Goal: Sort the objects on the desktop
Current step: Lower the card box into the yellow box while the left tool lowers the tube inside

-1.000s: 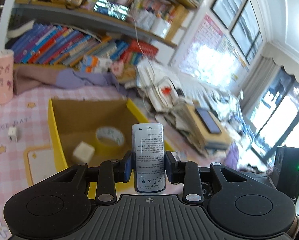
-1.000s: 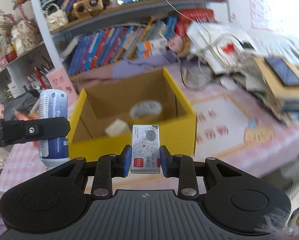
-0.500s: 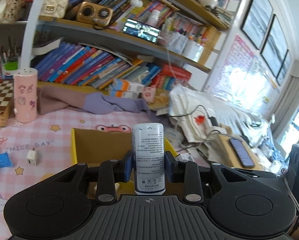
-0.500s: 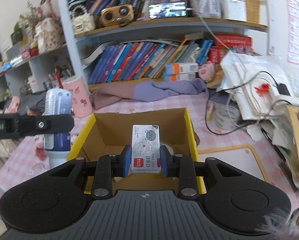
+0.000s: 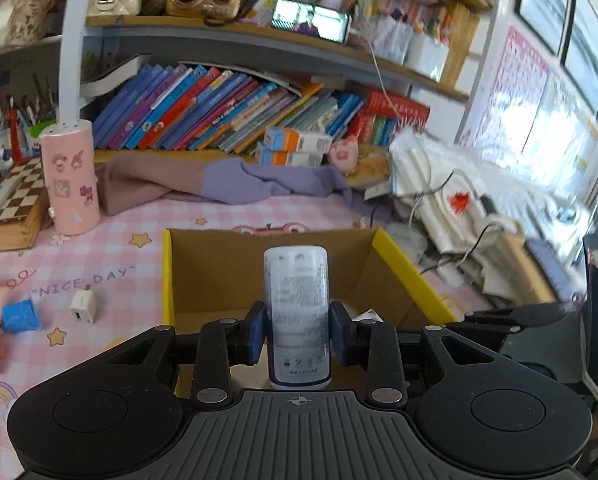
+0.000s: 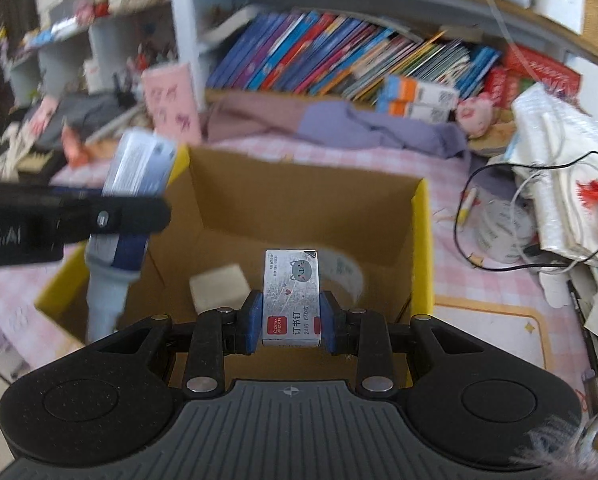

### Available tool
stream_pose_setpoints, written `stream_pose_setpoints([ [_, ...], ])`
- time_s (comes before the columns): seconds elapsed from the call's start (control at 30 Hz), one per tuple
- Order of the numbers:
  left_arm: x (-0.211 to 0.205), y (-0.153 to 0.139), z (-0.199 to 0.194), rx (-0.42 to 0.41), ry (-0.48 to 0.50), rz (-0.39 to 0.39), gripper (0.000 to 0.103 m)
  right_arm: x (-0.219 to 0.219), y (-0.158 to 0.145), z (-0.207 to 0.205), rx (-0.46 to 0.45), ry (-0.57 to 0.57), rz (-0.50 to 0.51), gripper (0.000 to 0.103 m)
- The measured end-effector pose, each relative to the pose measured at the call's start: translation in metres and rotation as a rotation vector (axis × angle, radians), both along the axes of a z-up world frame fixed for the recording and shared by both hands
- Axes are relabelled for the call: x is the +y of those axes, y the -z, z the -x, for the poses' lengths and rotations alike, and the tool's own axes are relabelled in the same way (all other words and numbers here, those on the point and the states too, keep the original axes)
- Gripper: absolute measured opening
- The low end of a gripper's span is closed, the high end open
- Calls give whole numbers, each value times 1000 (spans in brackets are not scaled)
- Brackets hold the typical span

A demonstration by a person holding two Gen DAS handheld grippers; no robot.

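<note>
Left gripper (image 5: 297, 334) clamps the white bottle (image 5: 297, 312); right gripper (image 6: 287, 322) clamps the staple box (image 6: 291, 298). Simultaneous release over the cardboard box (image 6: 421, 248) risks collision.

— How is the left black two-finger gripper with blue pads (image 5: 298, 334) seen?

— It is pointed forward and downward, and its jaws are closed on a white cylindrical bottle with a blue base (image 5: 297, 316), which is held upright.

— And the right black two-finger gripper with blue pads (image 6: 288, 323)?

— It is tilted downward too. Its jaws are pressed on a small grey cardboard staple box (image 6: 292, 298).
</note>
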State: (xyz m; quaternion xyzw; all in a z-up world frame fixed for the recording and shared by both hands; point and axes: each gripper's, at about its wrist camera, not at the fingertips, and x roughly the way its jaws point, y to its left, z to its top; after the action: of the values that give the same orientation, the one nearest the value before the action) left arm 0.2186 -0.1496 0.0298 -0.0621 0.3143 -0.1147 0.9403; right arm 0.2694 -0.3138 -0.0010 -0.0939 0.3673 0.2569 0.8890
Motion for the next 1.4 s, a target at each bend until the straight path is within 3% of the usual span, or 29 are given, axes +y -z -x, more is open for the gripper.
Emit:
stream_pose_setpoints([
  [0.17, -10, 22, -5, 72, 16, -40, 32, 1, 18, -7, 54, -34, 39, 28],
  [0.4, -14, 43, -8, 156, 19, -54, 31, 2, 24, -21, 157, -73, 13, 28],
  [0.67, -19, 44, -8, 154, 15, -100, 31, 8, 28, -30, 211, -131, 47, 28],
  [0.9, -22, 42, -7, 155, 9, -126, 32, 9, 30, -31, 203, -149, 54, 28],
  [1.03, -22, 34, 0, 107, -8, -152, 42, 7, 28, -29, 186, -131, 40, 29],
  [1.1, -19, 28, 4, 83, -19, -141, 46, 5, 25, -26, 173, -122, 27, 32],
  [1.4, -14, 12, 21, 11, -60, -89, 47, -8, 6, -5, 82, -79, -44, 44],
])
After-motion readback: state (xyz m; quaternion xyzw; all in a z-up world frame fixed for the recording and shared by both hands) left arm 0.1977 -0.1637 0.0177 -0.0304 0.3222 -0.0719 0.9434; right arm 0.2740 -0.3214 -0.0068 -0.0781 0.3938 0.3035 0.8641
